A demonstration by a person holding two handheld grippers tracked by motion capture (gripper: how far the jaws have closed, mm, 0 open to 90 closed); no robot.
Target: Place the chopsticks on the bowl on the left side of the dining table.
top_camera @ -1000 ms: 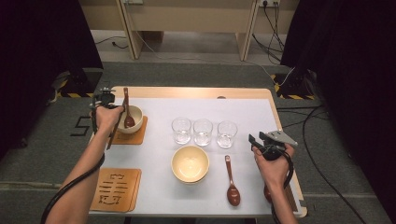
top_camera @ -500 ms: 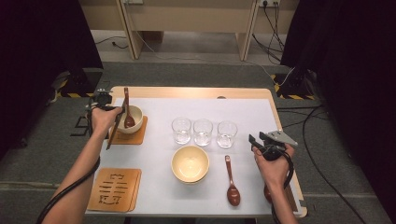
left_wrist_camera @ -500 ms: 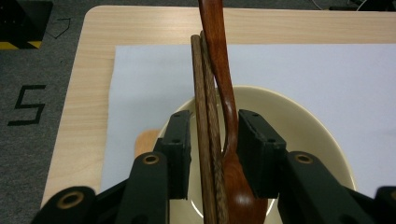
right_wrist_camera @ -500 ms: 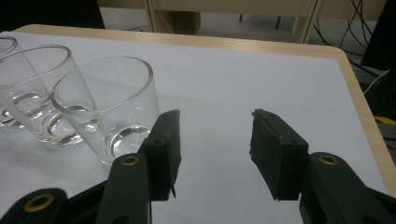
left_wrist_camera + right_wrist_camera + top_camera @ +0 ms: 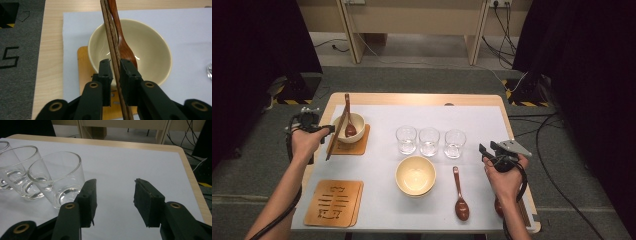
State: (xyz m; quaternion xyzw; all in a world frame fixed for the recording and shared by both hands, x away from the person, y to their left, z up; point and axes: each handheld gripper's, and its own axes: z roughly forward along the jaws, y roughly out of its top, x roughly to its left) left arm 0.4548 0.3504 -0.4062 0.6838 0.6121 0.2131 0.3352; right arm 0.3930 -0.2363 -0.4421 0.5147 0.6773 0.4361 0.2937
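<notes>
A pair of dark wooden chopsticks (image 5: 113,37) lies slanted over the left rim of a cream bowl (image 5: 152,47), which stands on a wooden coaster (image 5: 83,67). A brown spoon (image 5: 125,47) rests inside that bowl. My left gripper (image 5: 115,71) has just been closing its jaws, and they now pinch the chopsticks between them. In the high view the left gripper (image 5: 328,131) sits at the chopsticks (image 5: 337,127), left of the bowl (image 5: 354,121). My right gripper (image 5: 113,197) stands open over bare white mat with nothing between its jaws; it is at the table's right side (image 5: 486,151).
Three empty glasses (image 5: 428,141) stand in a row at mid-table, the nearest glass (image 5: 56,177) just left of my right gripper. A second cream bowl (image 5: 415,175), a brown spoon (image 5: 460,197) and a patterned wooden coaster (image 5: 334,202) lie toward the front edge.
The left hand has drawn back to the left and a little toward the front, away from the bowl. The chopsticks keep their slant over the bowl. The right hand has stayed still.
</notes>
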